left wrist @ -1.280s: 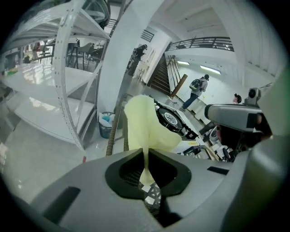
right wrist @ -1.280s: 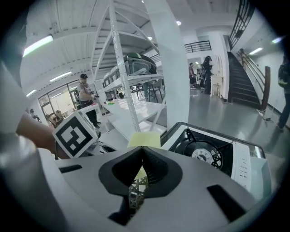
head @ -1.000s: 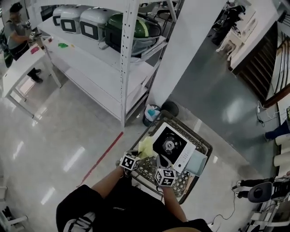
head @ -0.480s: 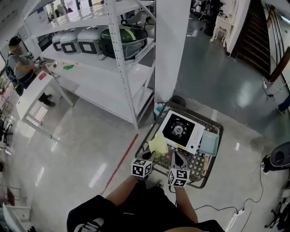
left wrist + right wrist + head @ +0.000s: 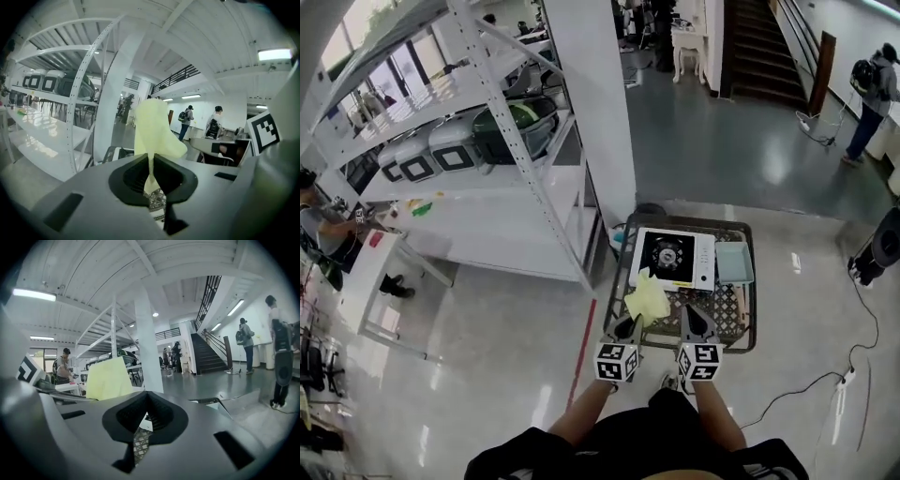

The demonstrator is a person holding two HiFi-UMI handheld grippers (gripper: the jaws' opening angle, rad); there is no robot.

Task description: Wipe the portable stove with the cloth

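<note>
The portable stove [image 5: 673, 258], white with a black burner top, lies in a wire cart [image 5: 623, 246]. My left gripper [image 5: 628, 328] is shut on a pale yellow cloth [image 5: 648, 300], which hangs over the cart's near left part, just short of the stove. In the left gripper view the cloth [image 5: 152, 129] stands up from between the closed jaws of the left gripper [image 5: 150, 161]. My right gripper [image 5: 692, 323] hovers beside it over the cart's near edge. Its jaws meet with nothing between them in the right gripper view [image 5: 147, 399], where the cloth [image 5: 108, 378] shows at the left.
A light blue tray [image 5: 735, 262] lies right of the stove in the cart. A white pillar [image 5: 591, 112] and a white shelving rack [image 5: 487, 159] with appliances stand behind and to the left. A person sits at a table [image 5: 370, 272] at the left; a cable [image 5: 806, 384] runs across the floor at the right.
Both grippers have risen and drawn back toward the cart's near edge, the left one still carrying the cloth. The head view has swung, so the cart now sits upright at centre.
</note>
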